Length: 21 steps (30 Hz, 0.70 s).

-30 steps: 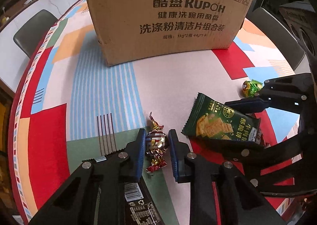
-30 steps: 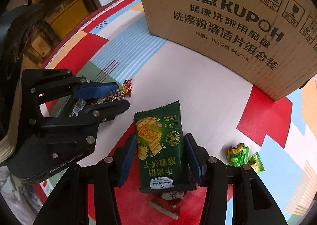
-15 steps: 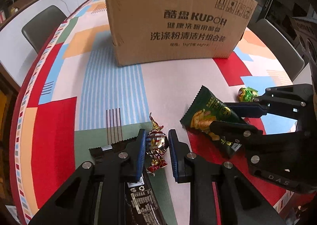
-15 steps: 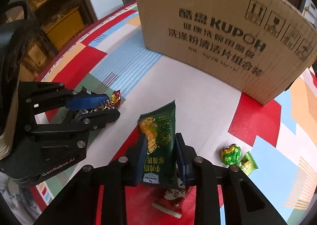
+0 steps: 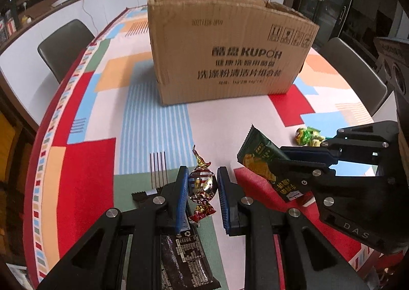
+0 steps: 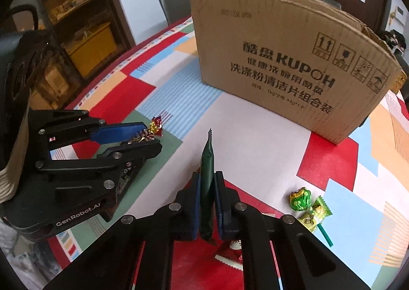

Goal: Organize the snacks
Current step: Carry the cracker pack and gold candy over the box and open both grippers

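Observation:
My left gripper (image 5: 202,187) is shut on a foil-wrapped candy (image 5: 202,184) and holds it above the table; the candy also shows in the right wrist view (image 6: 153,127). My right gripper (image 6: 207,203) is shut on a green cracker packet (image 6: 207,177), held edge-on and lifted off the table; it shows in the left wrist view (image 5: 260,162) too. An open cardboard box (image 5: 227,52) stands on the table beyond both grippers, also seen in the right wrist view (image 6: 288,60).
A green lollipop (image 6: 301,196) and a green candy (image 6: 318,212) lie on the patterned tablecloth (image 5: 153,121) at the right. A dark snack bar (image 5: 184,256) lies under my left gripper. A red packet (image 6: 232,251) lies under my right gripper. Chairs (image 5: 66,44) surround the table.
My right gripper closed on the green cracker packet and lifted it, turning it edge-on. Both grippers rose and drew back from the box. The left gripper kept the foil candy.

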{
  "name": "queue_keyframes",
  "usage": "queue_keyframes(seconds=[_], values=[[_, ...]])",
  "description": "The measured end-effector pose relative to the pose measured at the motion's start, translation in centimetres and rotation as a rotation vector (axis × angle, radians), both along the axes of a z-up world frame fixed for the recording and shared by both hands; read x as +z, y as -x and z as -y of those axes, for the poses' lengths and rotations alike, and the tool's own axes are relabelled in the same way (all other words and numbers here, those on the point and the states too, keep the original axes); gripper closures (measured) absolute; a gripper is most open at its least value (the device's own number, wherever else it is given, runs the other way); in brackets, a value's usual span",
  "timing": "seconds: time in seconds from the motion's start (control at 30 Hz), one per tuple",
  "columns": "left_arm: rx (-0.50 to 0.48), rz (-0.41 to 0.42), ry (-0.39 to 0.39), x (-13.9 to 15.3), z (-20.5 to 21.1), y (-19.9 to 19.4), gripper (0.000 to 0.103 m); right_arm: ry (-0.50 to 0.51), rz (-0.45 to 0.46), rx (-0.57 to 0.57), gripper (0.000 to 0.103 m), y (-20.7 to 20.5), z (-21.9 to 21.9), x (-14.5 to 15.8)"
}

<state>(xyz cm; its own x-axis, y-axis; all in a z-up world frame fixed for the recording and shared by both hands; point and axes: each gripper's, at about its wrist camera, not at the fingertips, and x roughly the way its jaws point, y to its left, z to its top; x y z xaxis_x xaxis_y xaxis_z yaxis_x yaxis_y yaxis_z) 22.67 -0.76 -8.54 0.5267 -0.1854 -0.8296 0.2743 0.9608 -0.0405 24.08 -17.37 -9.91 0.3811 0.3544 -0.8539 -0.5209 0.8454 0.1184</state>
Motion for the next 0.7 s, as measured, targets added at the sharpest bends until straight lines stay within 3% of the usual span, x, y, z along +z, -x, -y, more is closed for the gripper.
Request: queue_keyframes(seconds=[0.7], values=[[-0.013, 0.213, 0.058, 9.5, 1.2, -1.9, 0.079, -0.092, 0.201, -0.103, 0.092, -0.5, 2.6, 8.9]])
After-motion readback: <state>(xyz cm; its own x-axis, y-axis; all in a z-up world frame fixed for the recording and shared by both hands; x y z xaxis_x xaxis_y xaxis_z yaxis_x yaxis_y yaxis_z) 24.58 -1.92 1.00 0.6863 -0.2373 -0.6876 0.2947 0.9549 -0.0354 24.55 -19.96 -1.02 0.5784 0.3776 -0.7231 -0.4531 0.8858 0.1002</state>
